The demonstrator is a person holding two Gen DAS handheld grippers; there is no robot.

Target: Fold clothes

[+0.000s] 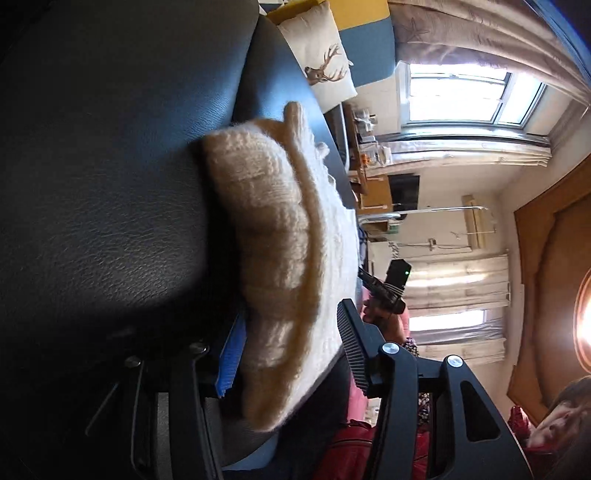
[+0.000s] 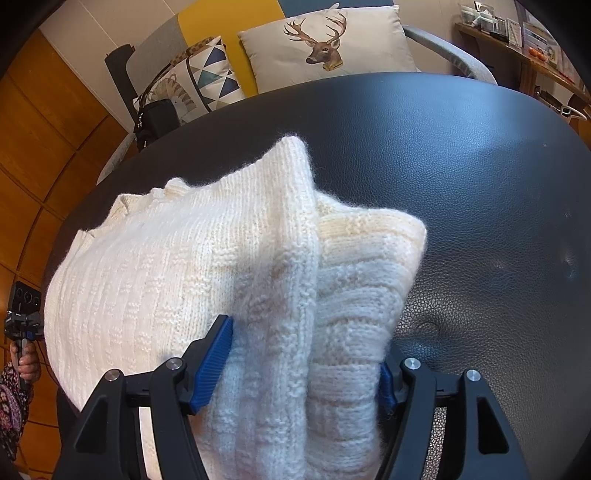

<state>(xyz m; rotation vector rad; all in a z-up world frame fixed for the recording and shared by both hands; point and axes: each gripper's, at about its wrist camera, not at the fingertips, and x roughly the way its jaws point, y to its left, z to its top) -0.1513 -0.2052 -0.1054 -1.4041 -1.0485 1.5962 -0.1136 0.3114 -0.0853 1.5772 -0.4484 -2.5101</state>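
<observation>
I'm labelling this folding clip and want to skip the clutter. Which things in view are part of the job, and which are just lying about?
Part of the job:
- cream knit sweater
- right gripper, straddling the sweater's folded edge
- left gripper, at its other edge
- black padded surface under it

Lying about:
- deer cushion
- triangle-pattern cushion
- black bag
- shelf clutter

Both wrist views close; sharing sweater [image 2: 207, 266].

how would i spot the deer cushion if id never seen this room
Start at the big dark leather table with the white knitted sweater on it. Look past its far edge to the cushions leaning on the yellow backrest. The deer cushion is the pale one showing an antlered head; the cushion beside it has blue triangles.
</observation>
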